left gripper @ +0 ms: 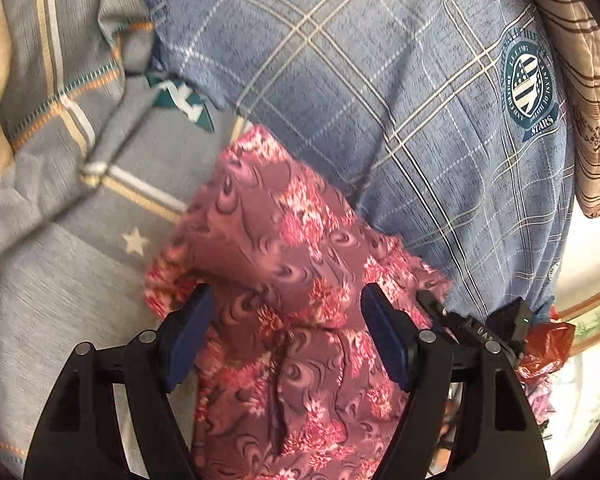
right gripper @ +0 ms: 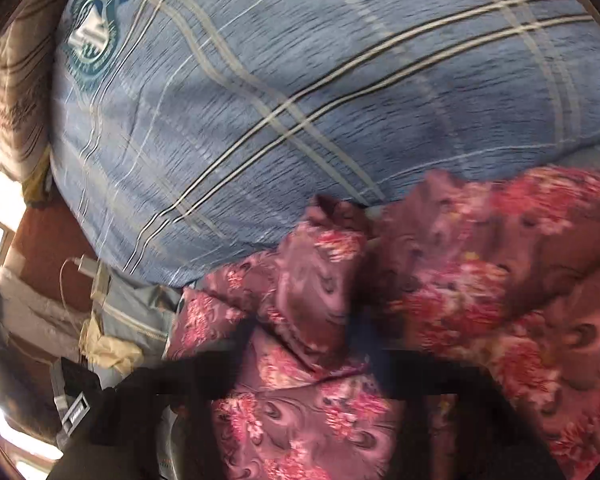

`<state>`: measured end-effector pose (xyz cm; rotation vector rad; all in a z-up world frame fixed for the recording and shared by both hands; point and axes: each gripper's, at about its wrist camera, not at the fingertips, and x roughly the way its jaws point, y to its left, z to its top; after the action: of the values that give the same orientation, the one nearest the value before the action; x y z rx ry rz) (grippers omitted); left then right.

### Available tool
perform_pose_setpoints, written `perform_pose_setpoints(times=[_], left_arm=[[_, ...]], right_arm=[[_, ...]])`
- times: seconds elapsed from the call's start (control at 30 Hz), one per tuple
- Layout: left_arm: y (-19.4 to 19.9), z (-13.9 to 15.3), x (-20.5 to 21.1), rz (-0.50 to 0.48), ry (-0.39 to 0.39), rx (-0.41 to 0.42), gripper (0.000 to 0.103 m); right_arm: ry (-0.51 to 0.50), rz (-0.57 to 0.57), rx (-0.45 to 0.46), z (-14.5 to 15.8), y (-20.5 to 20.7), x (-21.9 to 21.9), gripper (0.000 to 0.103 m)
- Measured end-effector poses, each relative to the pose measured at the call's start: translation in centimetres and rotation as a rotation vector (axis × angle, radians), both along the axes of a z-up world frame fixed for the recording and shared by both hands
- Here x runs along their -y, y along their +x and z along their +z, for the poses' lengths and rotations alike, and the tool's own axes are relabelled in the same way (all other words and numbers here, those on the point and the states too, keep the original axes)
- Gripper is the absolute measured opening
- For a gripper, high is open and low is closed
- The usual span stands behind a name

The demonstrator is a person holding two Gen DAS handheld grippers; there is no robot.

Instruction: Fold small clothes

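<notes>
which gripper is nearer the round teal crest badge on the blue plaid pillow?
Hard to call, likely right. The right gripper is up against the blue plaid pillow, with the round teal crest badge at upper left. The left gripper sits farther back over the pink floral garment.

A: The garment (left gripper: pixel 284 280) is mauve-pink, printed with dark swirls and red-pink flowers.

B: And the pillow (left gripper: pixel 380 92)?

A: Heathered blue, checked with cream, white and black lines, with a teal and white round crest.

B: The bedsheet (left gripper: pixel 60 264)?

A: Grey, with tan and white stripes and a cream star.

B: The fingers (left gripper: pixel 188 340)?

A: Black, with dark blue pads.
</notes>
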<state>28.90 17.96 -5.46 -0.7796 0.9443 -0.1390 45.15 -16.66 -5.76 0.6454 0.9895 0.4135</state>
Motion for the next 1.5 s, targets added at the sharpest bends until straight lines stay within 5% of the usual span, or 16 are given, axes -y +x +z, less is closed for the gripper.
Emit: perform_pose_setpoints(times=[0.2, 0.37, 0.47, 0.57, 0.67, 0.7, 0.73, 0.77, 0.8, 0.93, 1.0, 1.03, 1.17, 1.33, 1.5], left_arm=[[-0.1, -0.2, -1.8, 0.01, -0.09, 0.02, 0.075], [0.4, 0.3, -0.6, -0.016, -0.087, 0.011, 0.075], [0.8, 0.4, 0.7, -0.055, -0.085, 0.006, 0.075], [1.4, -0.4, 1.9, -0.094, -0.092, -0.019, 0.078], [1.9, -1.4, 2.4, -0.086, -0.064, -0.04, 0.077], [1.9, -1.4, 2.3, -0.071, -0.052, -0.031, 0.072], [1.9, -1.3, 2.2, -0.055, -0.043, -0.02, 0.056], [1.9, -1.1, 2.2, -0.056, -0.046, -0.005, 0.046], [1.9, -1.0, 2.1, -0.056, -0.045, 0.005, 0.031], [1.8, -0.3, 1.6, -0.025, -0.038, 0.036, 0.026], [1.9, -0.5, 1.2, -0.019, -0.05, 0.03, 0.026], [1.9, -0.7, 0.9, -0.016, -0.059, 0.024, 0.026], [1.9, -1.1, 0.2, -0.014, -0.09, 0.012, 0.026], [2.1, -1.2, 0.7, -0.022, -0.074, 0.005, 0.026], [2.6, -1.4, 0.9, -0.025, -0.065, -0.006, 0.026]], right_arm=[[0.306, -0.184, 0.169, 3.4, -6.3, 4.9, 0.006], [0.203, -0.287, 0.045, 0.1, -8.8, 9.0, 0.011], [0.244, -0.319, 0.015, -1.3, -9.6, 10.7, 0.014], [0.241, -0.33, 0.019, -1.7, -10.2, 11.2, 0.042], [0.203, -0.299, 0.018, -1.9, -9.5, 10.8, 0.047], [0.19, -0.285, 0.019, -1.8, -9.1, 10.8, 0.046], [0.174, -0.246, 0.025, -1.7, -8.5, 10.2, 0.041], [0.169, -0.211, 0.031, -1.3, -8.0, 9.7, 0.012], [0.172, -0.194, 0.054, -0.4, -8.1, 9.6, 0.006], [0.212, -0.289, 0.14, 2.8, -10.0, 11.8, 0.015], [0.108, -0.253, 0.164, 4.1, -10.5, 12.3, 0.047], [0.02, -0.239, 0.177, 4.5, -11.0, 12.4, 0.053], [-0.335, -0.077, 0.263, 4.8, -13.0, 11.3, 0.055], [-0.843, 0.319, 0.487, 4.4, -14.3, 4.4, 0.054], [-1.11, 0.542, 0.555, 2.1, -14.3, 2.3, 0.057]])
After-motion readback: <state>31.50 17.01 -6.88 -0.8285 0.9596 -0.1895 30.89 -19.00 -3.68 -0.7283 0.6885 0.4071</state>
